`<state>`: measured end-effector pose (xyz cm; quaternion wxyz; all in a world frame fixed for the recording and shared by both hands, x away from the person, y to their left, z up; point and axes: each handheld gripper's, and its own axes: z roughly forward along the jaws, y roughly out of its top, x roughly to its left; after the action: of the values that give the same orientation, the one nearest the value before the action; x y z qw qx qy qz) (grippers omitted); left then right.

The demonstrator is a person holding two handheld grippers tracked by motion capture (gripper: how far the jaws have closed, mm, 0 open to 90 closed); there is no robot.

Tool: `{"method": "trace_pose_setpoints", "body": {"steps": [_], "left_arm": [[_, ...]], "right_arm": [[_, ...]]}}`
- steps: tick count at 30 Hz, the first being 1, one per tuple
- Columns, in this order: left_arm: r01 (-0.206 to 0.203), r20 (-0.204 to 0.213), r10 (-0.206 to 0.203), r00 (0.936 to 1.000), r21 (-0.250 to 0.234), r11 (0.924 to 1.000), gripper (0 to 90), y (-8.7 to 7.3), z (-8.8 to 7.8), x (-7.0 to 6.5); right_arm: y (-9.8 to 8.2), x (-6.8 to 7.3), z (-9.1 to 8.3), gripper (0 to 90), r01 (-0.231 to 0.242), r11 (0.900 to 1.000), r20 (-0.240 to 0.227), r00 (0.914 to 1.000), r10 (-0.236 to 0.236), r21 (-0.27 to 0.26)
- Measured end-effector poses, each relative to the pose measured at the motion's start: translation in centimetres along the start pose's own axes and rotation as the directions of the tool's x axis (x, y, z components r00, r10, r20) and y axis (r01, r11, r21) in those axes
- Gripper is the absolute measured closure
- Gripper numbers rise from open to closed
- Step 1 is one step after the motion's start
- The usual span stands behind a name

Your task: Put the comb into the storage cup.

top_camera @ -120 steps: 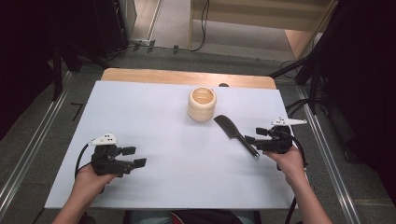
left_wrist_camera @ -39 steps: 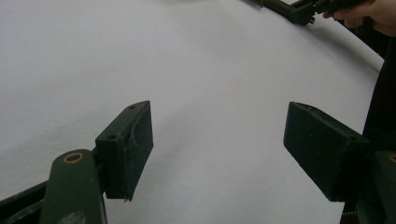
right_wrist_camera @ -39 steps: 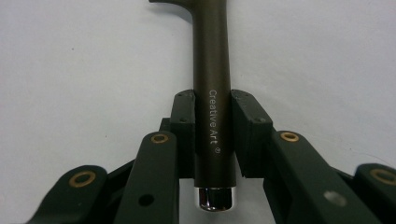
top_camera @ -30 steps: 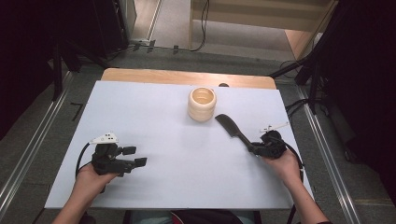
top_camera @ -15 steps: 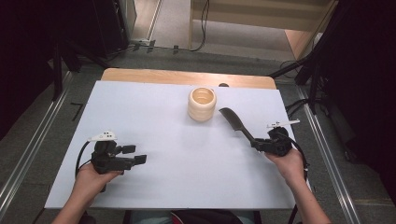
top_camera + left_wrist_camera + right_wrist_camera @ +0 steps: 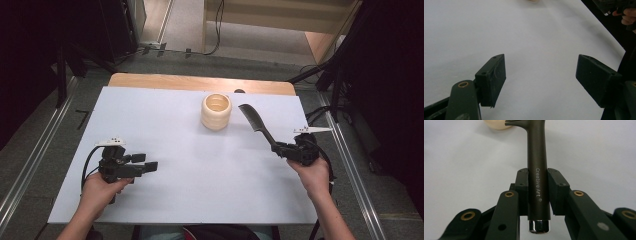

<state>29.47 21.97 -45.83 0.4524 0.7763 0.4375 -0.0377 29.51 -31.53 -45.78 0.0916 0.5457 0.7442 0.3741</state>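
A dark comb-like tool [image 6: 255,121] with a round handle [image 6: 537,170] marked "Creative Art" is clamped in my right gripper [image 6: 277,148] at the table's right side. It is off the board, and its toothed end points up-left to just right of the cream ribbed cup [image 6: 216,111]. In the right gripper view both pads press on the handle and the cup [image 6: 497,124] sits at the top edge. At the front left, my left gripper [image 6: 146,162] rests low with its jaws wide apart [image 6: 541,80] and nothing between them.
The white board [image 6: 175,135] lies on a wooden table whose bare strip [image 6: 200,82] shows at the back. Metal floor rails [image 6: 30,165] run along both sides. Dark stands and cables [image 6: 325,90] crowd the far right.
The right gripper has risen with the comb-like tool, which lay on the board earlier, and its toothed end now sits farther back beside the cup. The left gripper has stayed put.
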Motion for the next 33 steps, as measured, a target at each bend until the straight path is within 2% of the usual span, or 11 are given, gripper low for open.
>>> {"method": "trace_pose_setpoints", "body": {"steps": [10,17,26,30,33], "left_arm": [[-0.013,-0.020,0.013,0.9997,-0.007,0.9999,25.0,1.0,0.6,-0.8],[-0.019,-0.015,0.019,0.9997,-0.027,0.9994,25.0,1.6,1.0,-1.2],[-0.010,-0.032,0.008,0.9995,-0.053,0.9986,24.2,2.3,1.3,-1.6],[0.021,-0.037,-0.023,0.9990,-0.044,0.9988,27.1,2.6,1.1,-1.7],[0.011,-0.055,-0.013,0.9984,-0.044,0.9990,28.1,2.7,1.0,-1.9]], "right_arm": [[0.7,1.5,-0.5,70.3,0.020,0.999,-0.020,0.9996,-0.021,-0.050],[1.3,2.8,-0.5,70.3,0.045,0.996,-0.040,0.9980,-0.048,-0.076],[2.2,4.6,-0.1,70.3,0.080,0.992,-0.071,0.9937,-0.087,-0.095],[2.6,5.4,0.2,70.3,0.087,0.991,-0.083,0.9920,-0.096,-0.101],[2.9,6.1,0.5,70.3,0.101,0.989,-0.083,0.9904,-0.110,-0.108]]}}
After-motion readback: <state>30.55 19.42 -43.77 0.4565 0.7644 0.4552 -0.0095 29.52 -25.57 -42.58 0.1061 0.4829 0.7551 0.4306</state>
